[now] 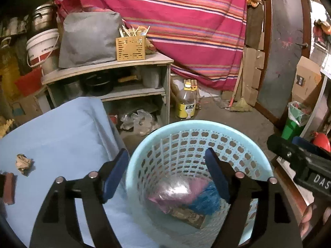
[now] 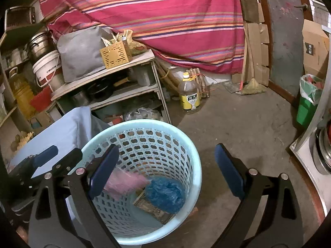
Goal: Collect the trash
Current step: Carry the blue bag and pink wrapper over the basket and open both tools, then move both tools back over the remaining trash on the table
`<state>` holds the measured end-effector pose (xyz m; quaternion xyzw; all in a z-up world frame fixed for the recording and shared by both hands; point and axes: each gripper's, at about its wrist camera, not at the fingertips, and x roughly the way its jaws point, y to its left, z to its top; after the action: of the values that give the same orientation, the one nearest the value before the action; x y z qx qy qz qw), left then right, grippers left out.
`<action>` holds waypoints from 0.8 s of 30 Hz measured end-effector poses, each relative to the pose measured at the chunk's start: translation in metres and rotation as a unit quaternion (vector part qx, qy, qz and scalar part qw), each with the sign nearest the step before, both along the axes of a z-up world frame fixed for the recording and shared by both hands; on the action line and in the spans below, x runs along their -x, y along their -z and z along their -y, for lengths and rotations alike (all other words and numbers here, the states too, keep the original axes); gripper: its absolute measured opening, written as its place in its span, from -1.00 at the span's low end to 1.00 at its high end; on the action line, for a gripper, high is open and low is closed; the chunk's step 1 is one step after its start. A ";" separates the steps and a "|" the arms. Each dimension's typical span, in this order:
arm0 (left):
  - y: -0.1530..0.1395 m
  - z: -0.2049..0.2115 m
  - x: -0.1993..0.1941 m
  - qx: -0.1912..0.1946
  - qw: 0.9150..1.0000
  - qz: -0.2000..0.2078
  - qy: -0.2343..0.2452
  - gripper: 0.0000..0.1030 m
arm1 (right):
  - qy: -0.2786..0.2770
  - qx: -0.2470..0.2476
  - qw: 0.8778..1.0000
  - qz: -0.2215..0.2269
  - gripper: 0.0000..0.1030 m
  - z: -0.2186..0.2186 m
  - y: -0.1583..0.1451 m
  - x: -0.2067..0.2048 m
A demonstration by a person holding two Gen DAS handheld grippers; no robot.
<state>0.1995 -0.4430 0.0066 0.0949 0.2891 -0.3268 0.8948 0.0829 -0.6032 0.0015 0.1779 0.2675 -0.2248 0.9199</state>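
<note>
Both claws hang spread and empty over the basket (image 1: 262, 165), left gripper (image 1: 165, 173) and right gripper (image 2: 167, 169), likely for dropping; crumpled paper (image 1: 23, 163) waits left

The right claw (image 2: 165, 171) hangs wide open and empty above a pale blue perforated basket (image 2: 186, 144) on the concrete floor (image 2: 238, 124); inside lie a pink bag (image 2: 124, 181), a crumpled blue bag (image 2: 165, 194) and a flat printed packet (image 2: 153, 208); the left claw (image 2: 60, 155) shows at the basket's left rim, over a blue-covered surface (image 2: 62, 132).
</note>
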 end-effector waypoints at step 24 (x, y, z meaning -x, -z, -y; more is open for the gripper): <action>-0.017 -0.293 -0.020 -0.055 0.977 0.051 -0.198 0.88 | -0.074 0.130 0.988 -0.042 0.91 -0.157 -0.005 -0.078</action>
<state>0.2200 -0.1503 0.0240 0.1019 0.2733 -0.1216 0.9487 0.1610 -0.4458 0.0068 0.0265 0.2868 -0.1958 0.9374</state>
